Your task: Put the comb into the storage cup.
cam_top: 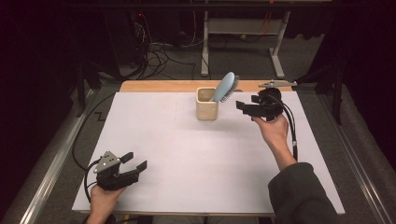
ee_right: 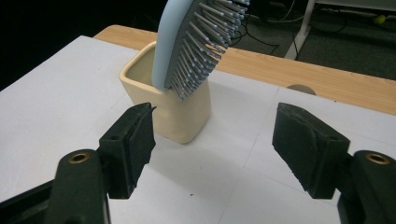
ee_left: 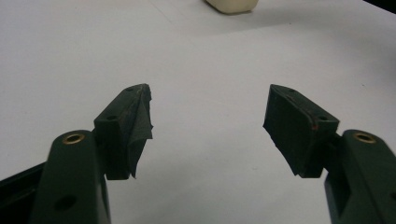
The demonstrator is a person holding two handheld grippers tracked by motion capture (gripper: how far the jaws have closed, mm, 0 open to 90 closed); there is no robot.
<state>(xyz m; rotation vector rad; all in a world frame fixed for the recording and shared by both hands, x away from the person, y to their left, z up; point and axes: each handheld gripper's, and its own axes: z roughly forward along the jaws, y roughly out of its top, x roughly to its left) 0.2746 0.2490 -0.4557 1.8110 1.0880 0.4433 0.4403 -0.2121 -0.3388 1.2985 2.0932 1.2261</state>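
Observation:
A cream square cup [cam_top: 207, 104] stands at the far middle of the white table sheet, with a light blue hairbrush [cam_top: 225, 87] standing handle-down in it and leaning right. In the right gripper view the cup [ee_right: 168, 100] and the brush head [ee_right: 196, 39] lie just ahead. My right gripper [cam_top: 241, 106] hovers open a little to the right of the cup, jaws pointing left at it, nothing between them [ee_right: 214, 135]. My left gripper [cam_top: 135, 161] rests open near the front left corner, jaws empty [ee_left: 208, 126]. The cup's base [ee_left: 232, 4] shows at the top of that view.
The white sheet [cam_top: 196, 158] covers the table, with a strip of bare wood [cam_top: 159, 86] along the far edge. Beyond it are a white table frame [cam_top: 243, 28] and tangled cables [cam_top: 159, 58] on the floor. Metal rails run along both sides.

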